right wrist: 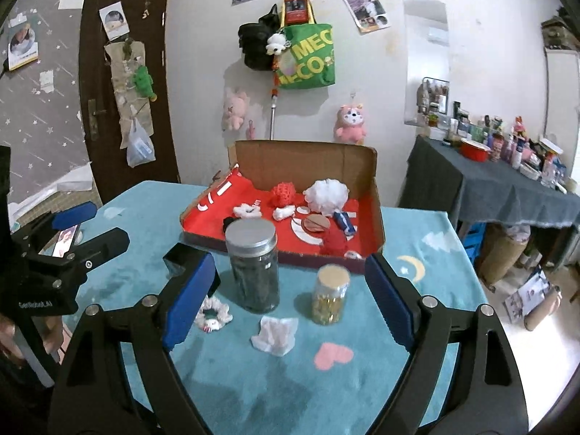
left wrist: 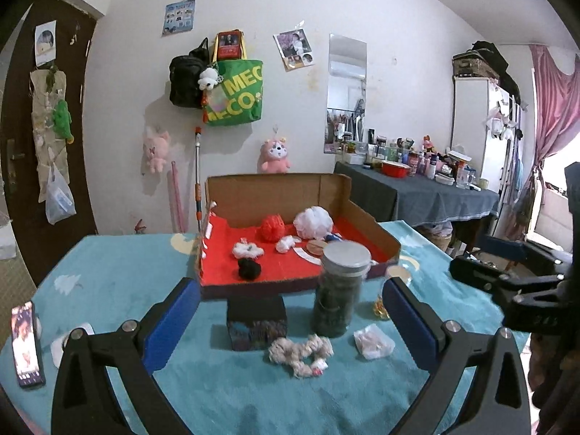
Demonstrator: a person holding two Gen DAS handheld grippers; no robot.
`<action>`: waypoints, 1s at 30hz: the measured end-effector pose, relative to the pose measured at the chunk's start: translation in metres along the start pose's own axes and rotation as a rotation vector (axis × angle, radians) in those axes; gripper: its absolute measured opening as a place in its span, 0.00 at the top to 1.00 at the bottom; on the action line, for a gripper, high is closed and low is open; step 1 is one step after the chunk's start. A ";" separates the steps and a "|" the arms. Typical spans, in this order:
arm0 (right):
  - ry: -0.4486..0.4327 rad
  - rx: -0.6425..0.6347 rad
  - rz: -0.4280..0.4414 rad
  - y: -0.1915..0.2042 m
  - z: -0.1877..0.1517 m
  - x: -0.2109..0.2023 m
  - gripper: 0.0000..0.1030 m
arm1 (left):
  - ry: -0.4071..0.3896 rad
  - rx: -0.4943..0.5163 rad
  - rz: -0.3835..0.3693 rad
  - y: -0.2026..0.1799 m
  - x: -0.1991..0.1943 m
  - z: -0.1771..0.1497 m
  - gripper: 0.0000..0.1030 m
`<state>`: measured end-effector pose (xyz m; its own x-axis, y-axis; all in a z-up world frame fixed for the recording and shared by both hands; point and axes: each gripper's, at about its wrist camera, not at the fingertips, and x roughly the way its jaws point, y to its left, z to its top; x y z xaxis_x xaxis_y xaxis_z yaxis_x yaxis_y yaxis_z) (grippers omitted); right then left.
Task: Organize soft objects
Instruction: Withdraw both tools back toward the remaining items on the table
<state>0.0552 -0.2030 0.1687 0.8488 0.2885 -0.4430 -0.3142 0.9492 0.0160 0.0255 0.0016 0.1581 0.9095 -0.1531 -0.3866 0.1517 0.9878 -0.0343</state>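
Left wrist view: the left gripper [left wrist: 290,311] is held wide apart and empty above the teal tablecloth [left wrist: 119,282]. Between its fingers a cream scrunchie [left wrist: 301,353] is seen, with a crumpled white tissue [left wrist: 373,342] just beside it — both in front of the dark jar [left wrist: 339,290]. Behind, soft items are gathered in the red-lined cardboard box [left wrist: 275,188].

Right wrist view: the right gripper [right wrist: 290,286] is likewise spread wide, nothing held. The tissue [right wrist: 275,333] is found between the dark jar [right wrist: 253,264] and a small gold-filled jar [right wrist: 330,297]; the scrunchie [right wrist: 214,313] lies at the left finger.
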 end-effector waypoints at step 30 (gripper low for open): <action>0.181 0.122 -0.013 -0.007 -0.109 0.053 0.17 | 0.222 -0.045 0.007 -0.007 0.051 -0.099 0.00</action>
<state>0.0565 -0.2081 0.0473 0.7588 0.2596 -0.5974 -0.2407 0.9640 0.1133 0.0323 -0.0104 0.0475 0.8020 -0.1414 -0.5804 0.1236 0.9898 -0.0703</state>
